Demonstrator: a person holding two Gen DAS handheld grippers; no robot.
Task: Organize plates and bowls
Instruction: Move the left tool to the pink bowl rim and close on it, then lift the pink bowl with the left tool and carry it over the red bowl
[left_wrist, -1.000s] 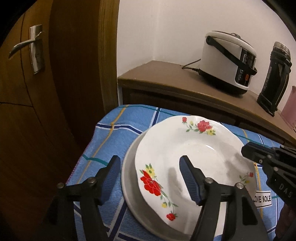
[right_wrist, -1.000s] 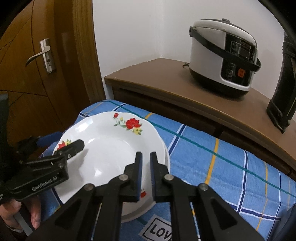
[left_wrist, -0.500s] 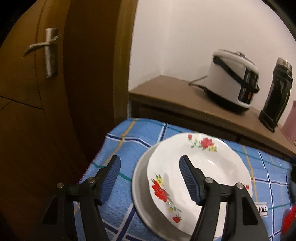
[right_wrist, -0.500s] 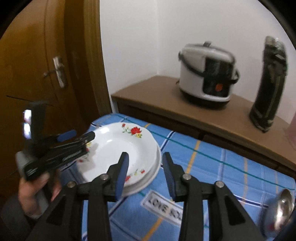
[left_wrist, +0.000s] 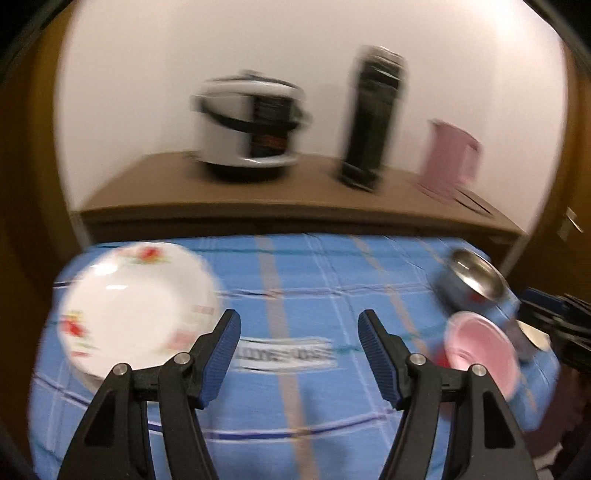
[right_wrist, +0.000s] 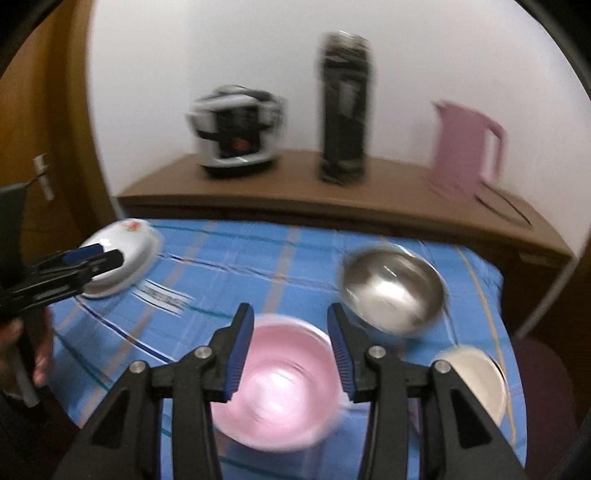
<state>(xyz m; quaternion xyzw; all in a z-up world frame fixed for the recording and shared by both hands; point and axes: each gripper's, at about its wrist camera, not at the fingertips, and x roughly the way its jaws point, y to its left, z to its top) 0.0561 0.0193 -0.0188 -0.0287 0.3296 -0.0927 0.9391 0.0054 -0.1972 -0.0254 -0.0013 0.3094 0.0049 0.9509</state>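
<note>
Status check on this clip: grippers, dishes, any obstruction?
Left gripper open, empty. Right gripper opening, empty, over pink bowl. Floral plates stacked. Steel bowl close by.

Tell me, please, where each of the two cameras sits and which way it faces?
Left wrist view: sits on the left hand-held gripper, looking forward and down over the blue cloth; its open fingers frame bare cloth, the floral plate to their left.
Right wrist view: sits on the right hand-held gripper, looking down at the pink bowl; its jaws are opening, gripping nothing; the person's hand shows at left.
Both share the rice cooker, the cloth, the plate and the steel bowl.
</note>
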